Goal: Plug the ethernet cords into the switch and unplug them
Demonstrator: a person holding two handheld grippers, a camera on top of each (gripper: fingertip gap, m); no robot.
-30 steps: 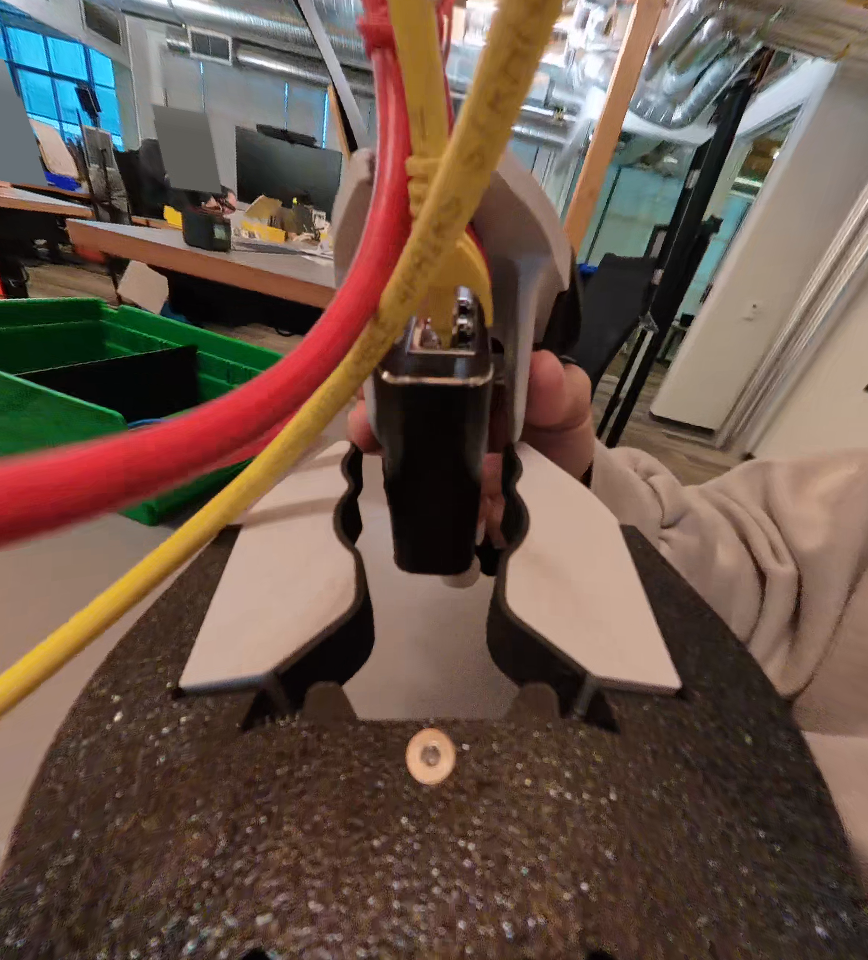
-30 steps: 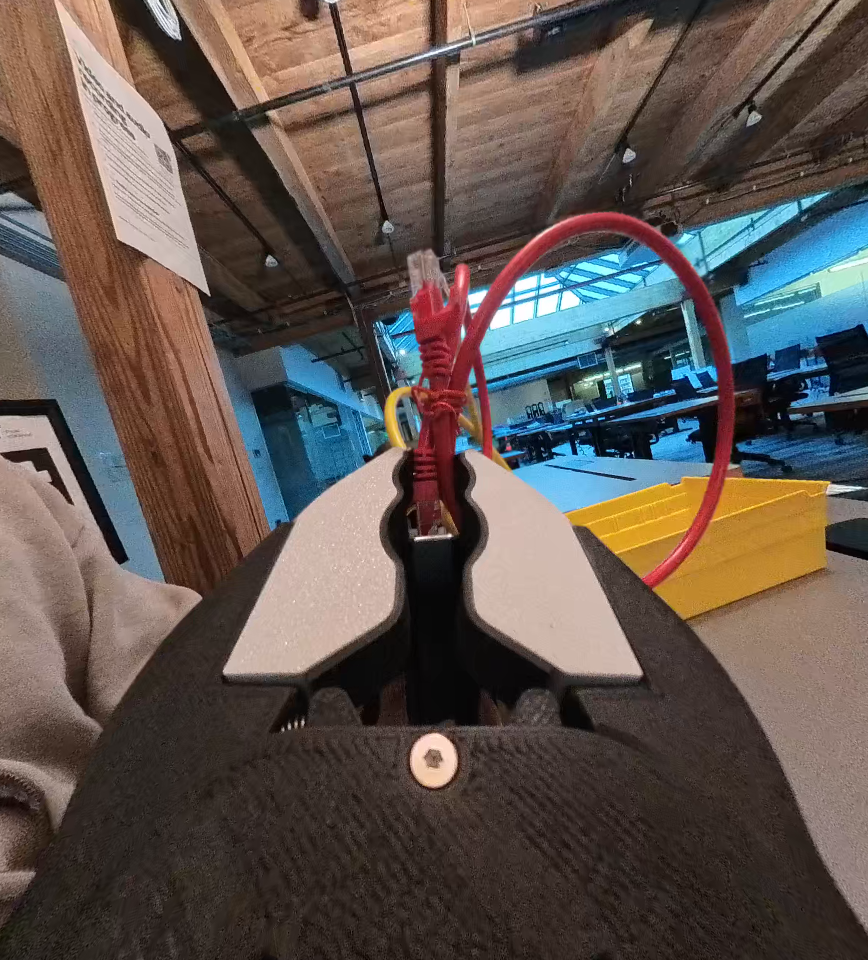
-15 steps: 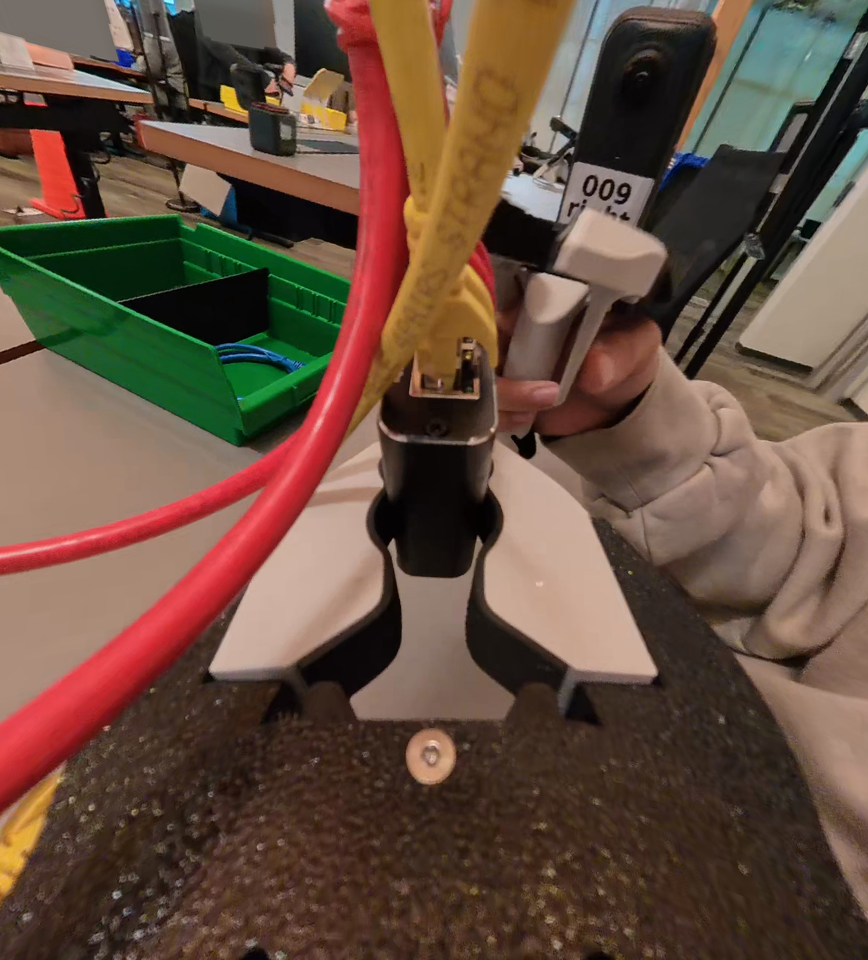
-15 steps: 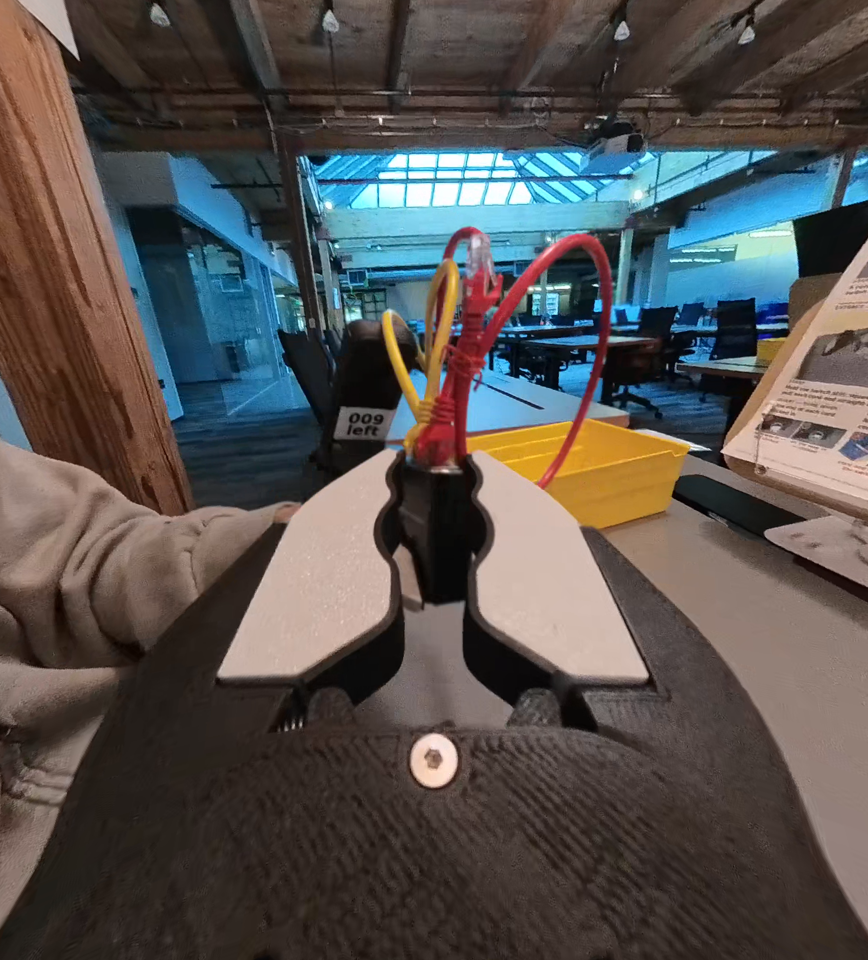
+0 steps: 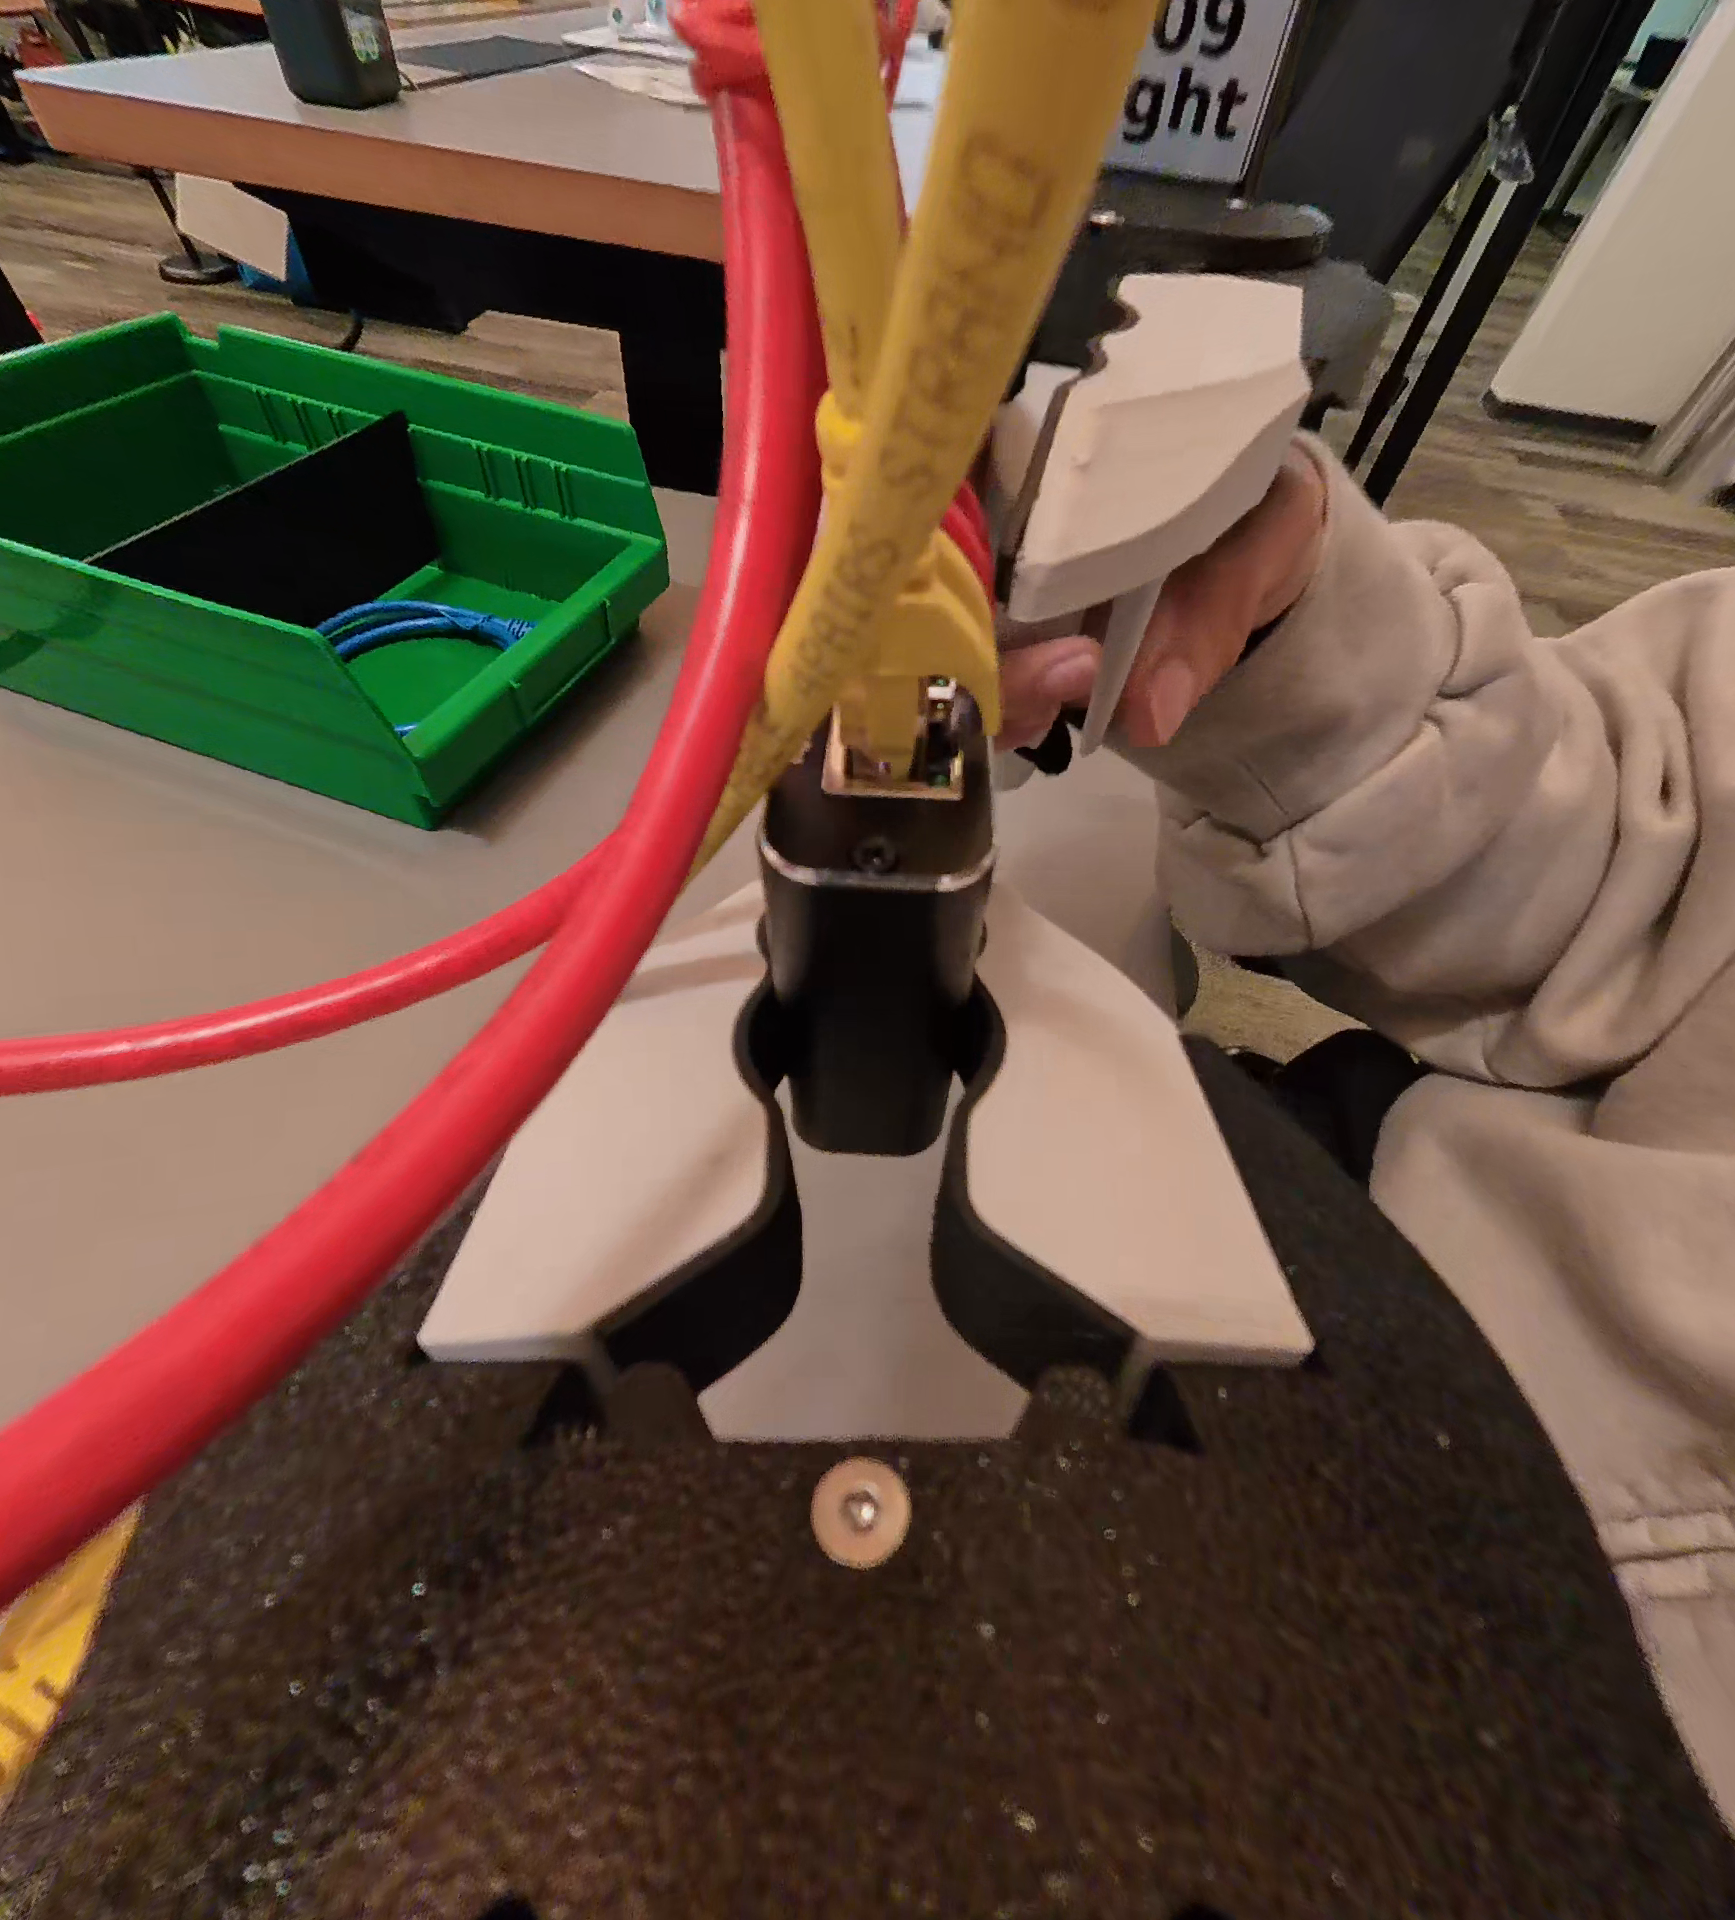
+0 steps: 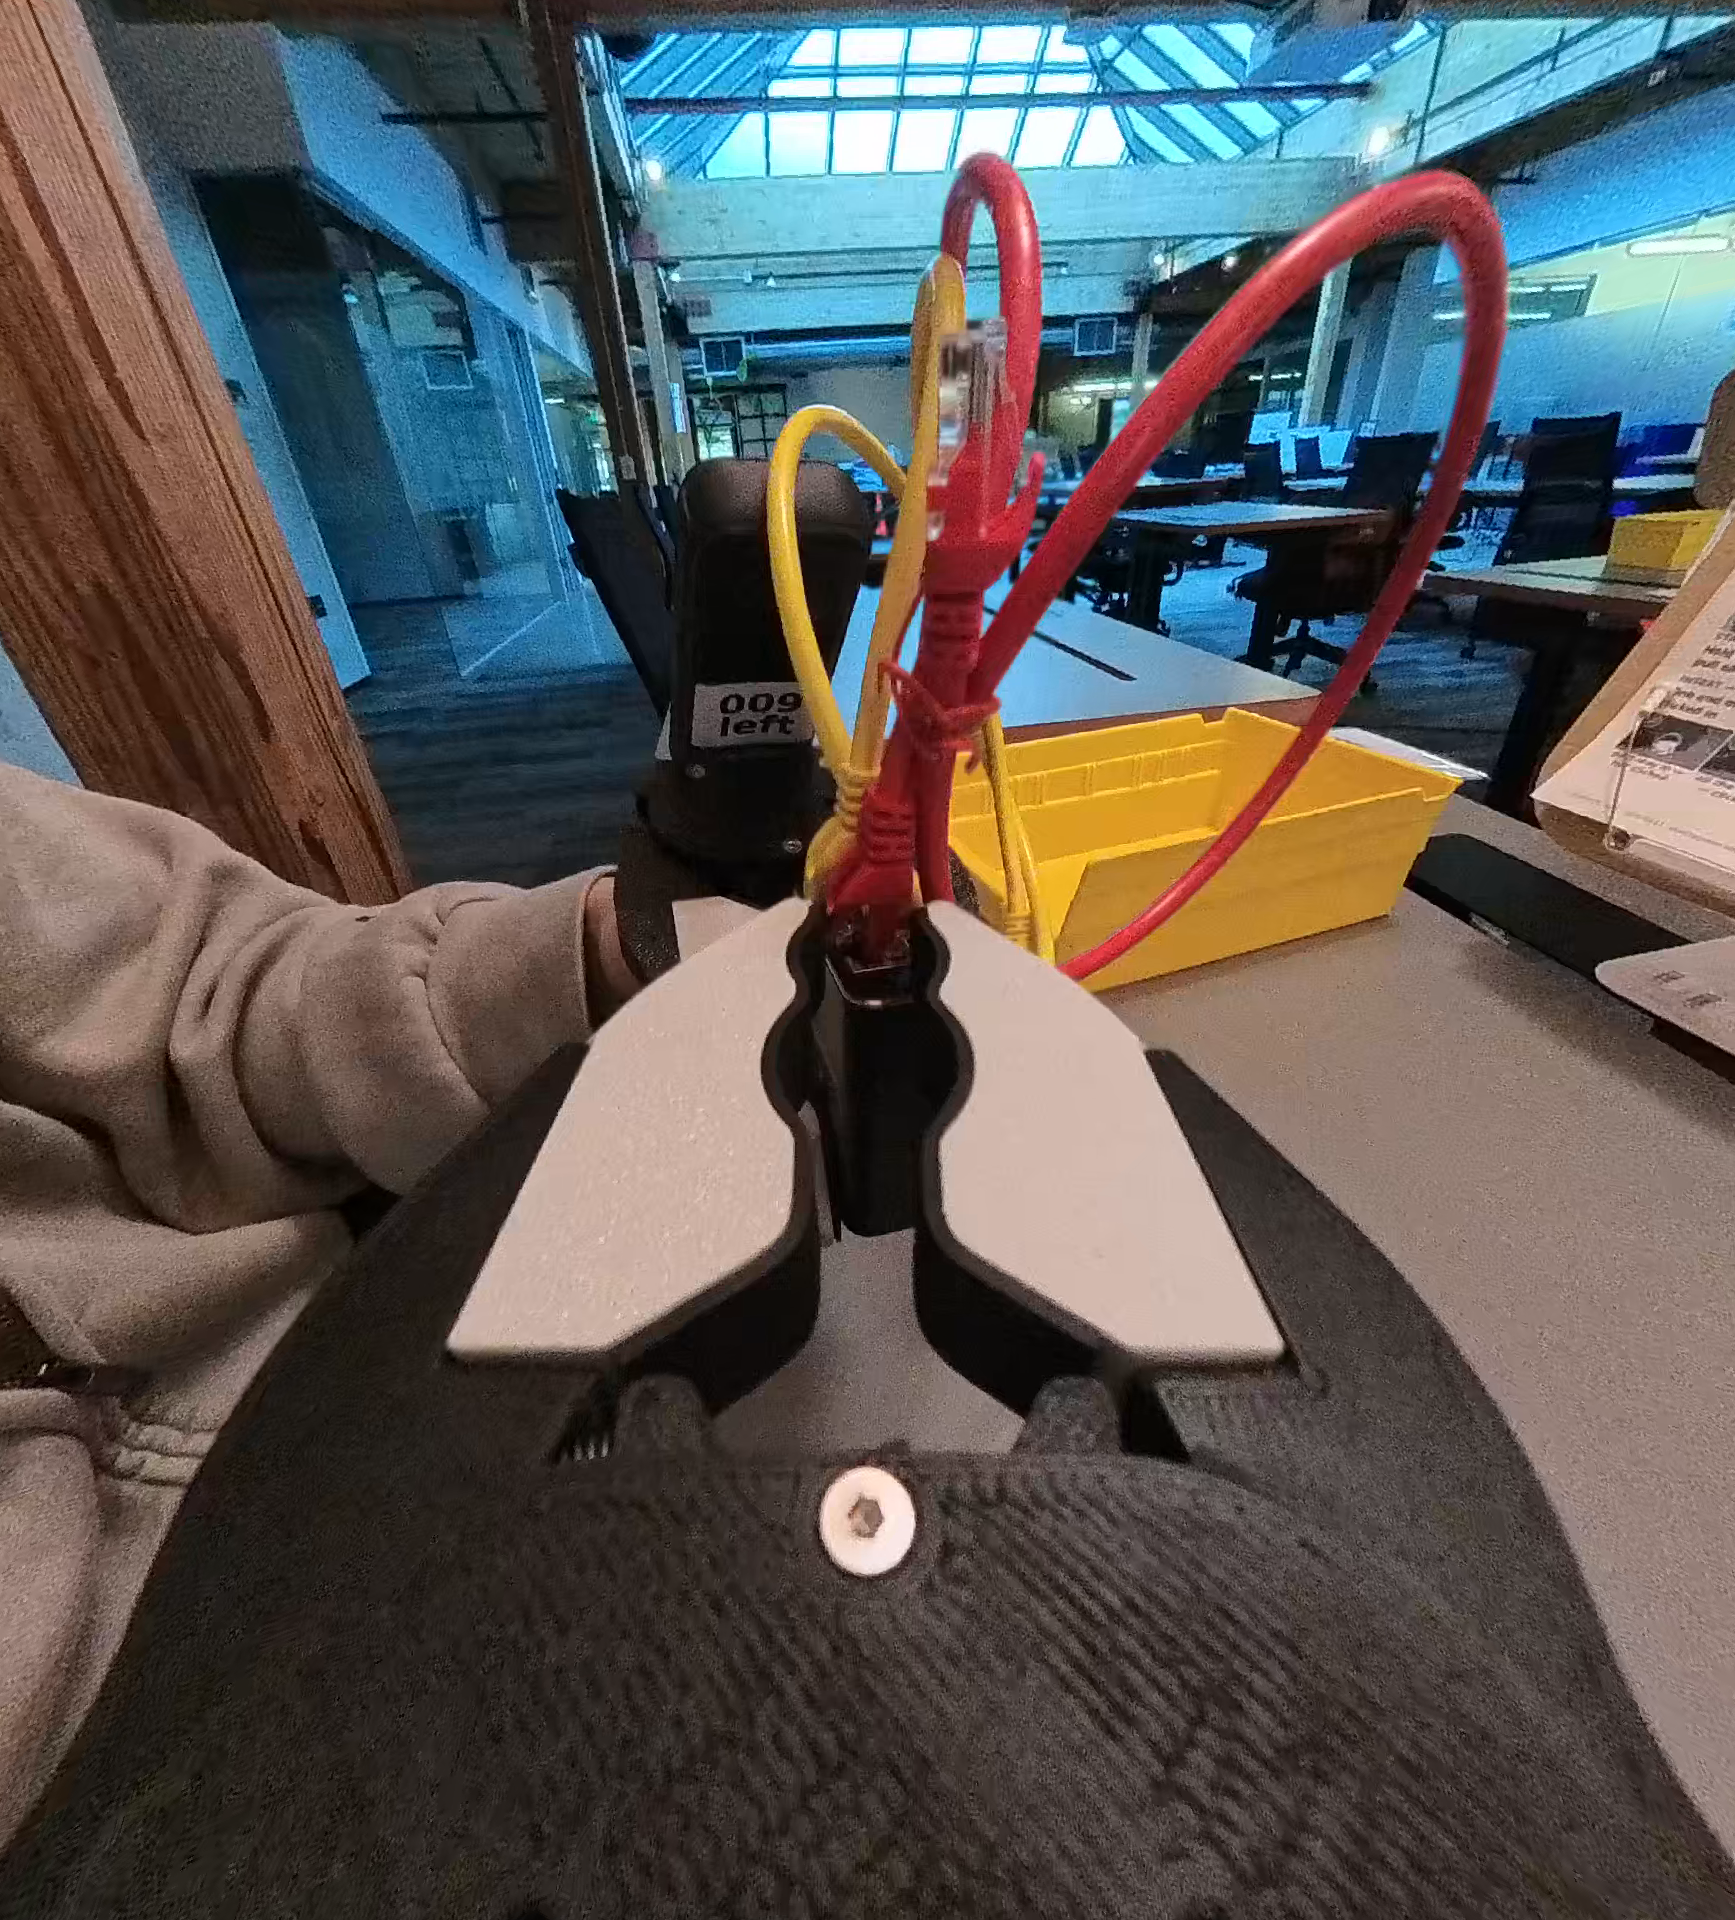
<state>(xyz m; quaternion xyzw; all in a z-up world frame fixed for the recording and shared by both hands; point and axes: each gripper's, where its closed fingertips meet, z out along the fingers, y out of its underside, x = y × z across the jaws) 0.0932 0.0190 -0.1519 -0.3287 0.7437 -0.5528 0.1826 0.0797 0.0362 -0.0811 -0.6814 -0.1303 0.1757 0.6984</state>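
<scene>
A small black switch (image 5: pixel 873 997) is held over the grey table, clamped from opposite ends by both grippers. My left gripper (image 5: pixel 873 966) is shut on its near end. A yellow cord (image 5: pixel 904 499) is plugged into a port on the switch's top face, and a red cord (image 5: pixel 489 1101) loops past on the left. In the right wrist view my right gripper (image 6: pixel 868 935) is shut on the switch (image 6: pixel 878 1101). A red cord (image 6: pixel 1258 582) is plugged in there; its other clear plug (image 6: pixel 977 405) points up, loose. The yellow cord (image 6: pixel 801 582) loops behind.
A green bin (image 5: pixel 167 665) on the table holds a coiled blue cable (image 5: pixel 427 634). A yellow bin (image 6: pixel 1258 842) stands beyond the switch. An instruction sheet on a stand (image 6: pixel 1694 748) is at the right. A wooden post (image 6: pixel 115 468) rises at the left. Tip to tip, the grippers are about 7 cm apart.
My left gripper's jaws have closed onto the switch. Both grippers have tilted down with it, bringing the table and bins into view. The cord loops have swung along.
</scene>
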